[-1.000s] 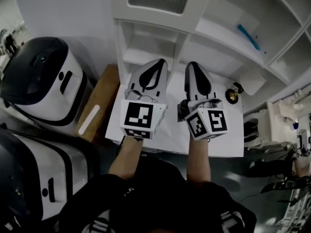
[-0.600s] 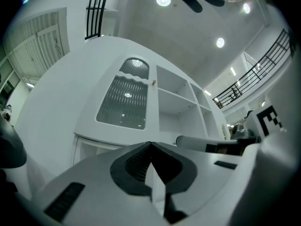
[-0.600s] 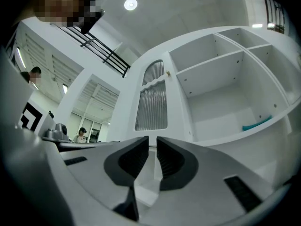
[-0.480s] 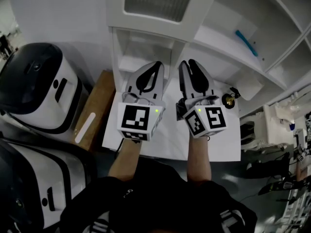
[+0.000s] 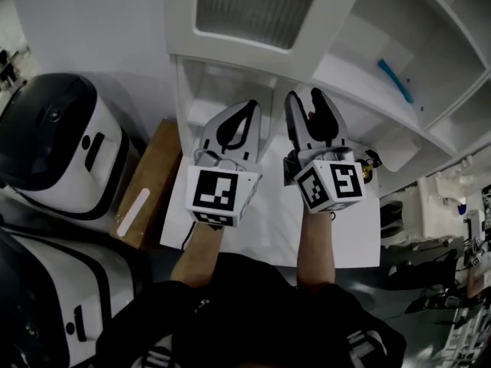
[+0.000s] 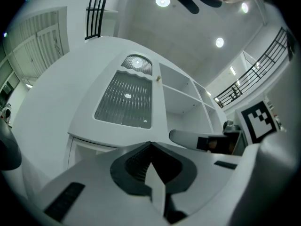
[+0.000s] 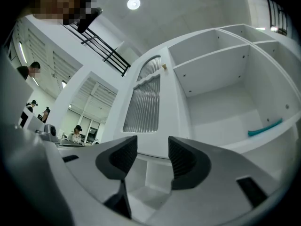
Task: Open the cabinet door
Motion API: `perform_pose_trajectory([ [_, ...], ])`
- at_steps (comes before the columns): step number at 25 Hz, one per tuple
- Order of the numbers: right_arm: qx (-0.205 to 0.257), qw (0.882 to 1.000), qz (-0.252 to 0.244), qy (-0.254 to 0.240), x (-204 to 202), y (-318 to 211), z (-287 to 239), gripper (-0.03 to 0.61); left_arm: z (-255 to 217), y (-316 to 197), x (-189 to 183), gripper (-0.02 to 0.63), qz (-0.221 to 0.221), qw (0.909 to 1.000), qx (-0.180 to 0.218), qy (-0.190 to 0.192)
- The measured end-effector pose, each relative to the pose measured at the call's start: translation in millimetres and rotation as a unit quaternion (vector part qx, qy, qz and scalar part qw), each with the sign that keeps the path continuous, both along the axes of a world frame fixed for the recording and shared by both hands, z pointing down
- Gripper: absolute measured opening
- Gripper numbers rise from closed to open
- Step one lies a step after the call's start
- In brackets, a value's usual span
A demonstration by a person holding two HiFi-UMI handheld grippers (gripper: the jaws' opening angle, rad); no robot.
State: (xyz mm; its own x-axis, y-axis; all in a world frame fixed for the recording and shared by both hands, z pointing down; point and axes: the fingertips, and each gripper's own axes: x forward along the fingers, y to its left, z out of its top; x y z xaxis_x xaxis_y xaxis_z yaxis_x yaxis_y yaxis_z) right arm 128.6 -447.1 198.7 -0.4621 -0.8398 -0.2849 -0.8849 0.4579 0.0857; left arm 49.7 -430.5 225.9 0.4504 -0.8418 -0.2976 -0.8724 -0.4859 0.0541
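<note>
The white cabinet has a door with a ribbed glass panel (image 5: 257, 10) (image 6: 127, 100) (image 7: 145, 102) over its upper left compartment. A small knob (image 7: 164, 67) sits at the door's right edge. Both grippers are held side by side below the door, pointing at the open compartment under it. My left gripper (image 5: 245, 110) (image 6: 150, 146) is shut with nothing in it. My right gripper (image 5: 311, 96) (image 7: 153, 147) has its jaws opening, and nothing is between them. Neither gripper touches the door or the knob.
Open white shelves (image 5: 430, 44) fill the cabinet's right side, with a teal tool (image 5: 395, 79) (image 7: 265, 127) on one. A white ledge (image 5: 345, 240) lies under my hands, with a small brass object (image 5: 371, 167) at its right. Black-and-white machines (image 5: 61, 144) and a cardboard box (image 5: 149, 179) stand at left.
Both grippers have moved forward, toward the cabinet. The right gripper's jaws went from shut to apart. The left gripper stayed shut.
</note>
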Motion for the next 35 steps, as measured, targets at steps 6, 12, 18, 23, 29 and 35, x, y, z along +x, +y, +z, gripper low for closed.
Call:
perform_pose_trajectory([
  [6, -0.004, 1.000, -0.002, 0.006, 3, -26, -3, 0.238, 10, -25, 9, 0.011, 0.011, 0.9999, -0.011, 0.002],
  [12, -0.007, 1.000, 0.010, -0.002, 12, -46, -6, 0.256, 26, -47, 13, 0.011, 0.012, 0.9993, -0.035, 0.004],
  [18, -0.004, 1.000, -0.010, -0.012, 12, -58, -12, 0.256, 39, -63, 14, 0.011, 0.012, 0.9986, -0.051, 0.005],
  [23, 0.007, 1.000, -0.008, 0.005, 11, -65, -10, 0.256, 38, -66, 12, 0.011, 0.016, 0.9985, -0.050, 0.011],
  [29, 0.014, 0.999, -0.026, -0.025, 15, -65, -11, 0.253, 36, -65, 5, 0.011, 0.009, 0.9988, -0.047, 0.009],
  [35, -0.009, 0.999, -0.035, -0.032, 22, -66, -11, 0.173, 24, -53, 12, 0.011, 0.021, 0.9991, -0.036, 0.011],
])
